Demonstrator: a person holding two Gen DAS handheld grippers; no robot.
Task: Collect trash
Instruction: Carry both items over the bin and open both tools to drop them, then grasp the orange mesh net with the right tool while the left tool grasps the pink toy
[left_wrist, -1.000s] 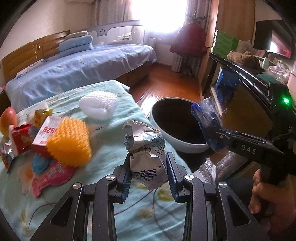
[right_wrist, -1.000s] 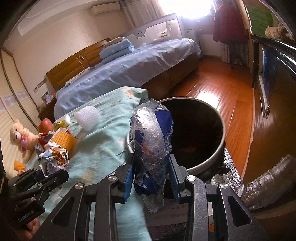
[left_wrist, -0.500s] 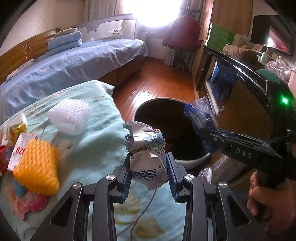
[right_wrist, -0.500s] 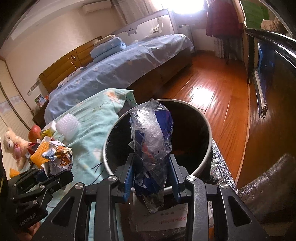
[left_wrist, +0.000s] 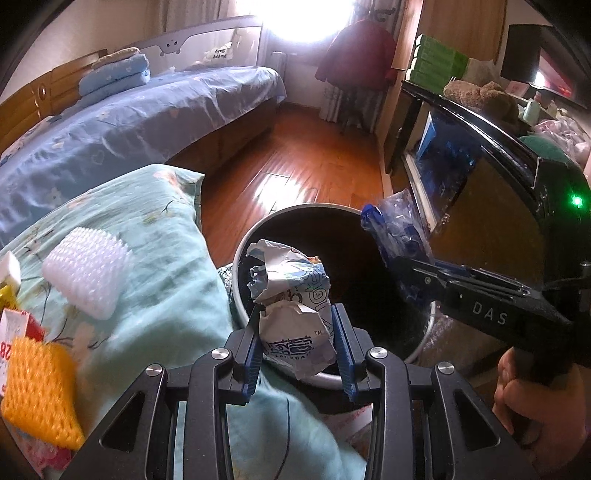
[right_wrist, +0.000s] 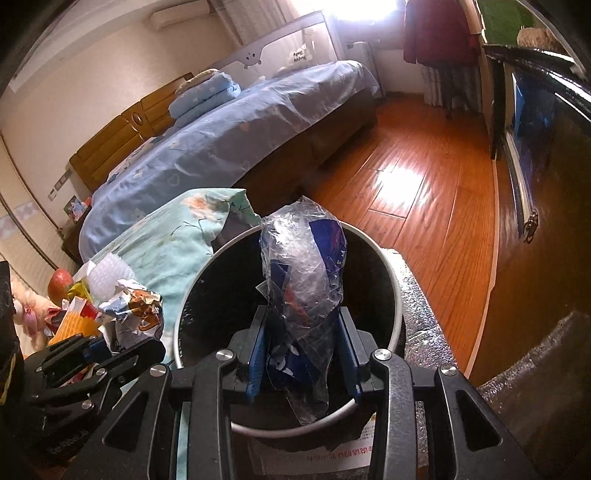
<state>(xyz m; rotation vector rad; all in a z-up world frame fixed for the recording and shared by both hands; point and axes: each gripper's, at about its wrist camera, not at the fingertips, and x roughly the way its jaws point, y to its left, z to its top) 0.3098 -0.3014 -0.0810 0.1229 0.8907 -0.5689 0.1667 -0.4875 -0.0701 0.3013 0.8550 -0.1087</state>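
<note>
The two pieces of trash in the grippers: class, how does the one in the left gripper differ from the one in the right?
The crumpled paper wrapper is opaque, white with printed cartoons; the plastic wrapper is clear and blue. The paper is balled up; the plastic stands taller and hangs below its fingers. Both are clamped above the trash bin.

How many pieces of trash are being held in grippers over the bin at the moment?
2: a crumpled paper wrapper in the left gripper and a clear plastic wrapper in the right gripper, both above the bin.
</note>
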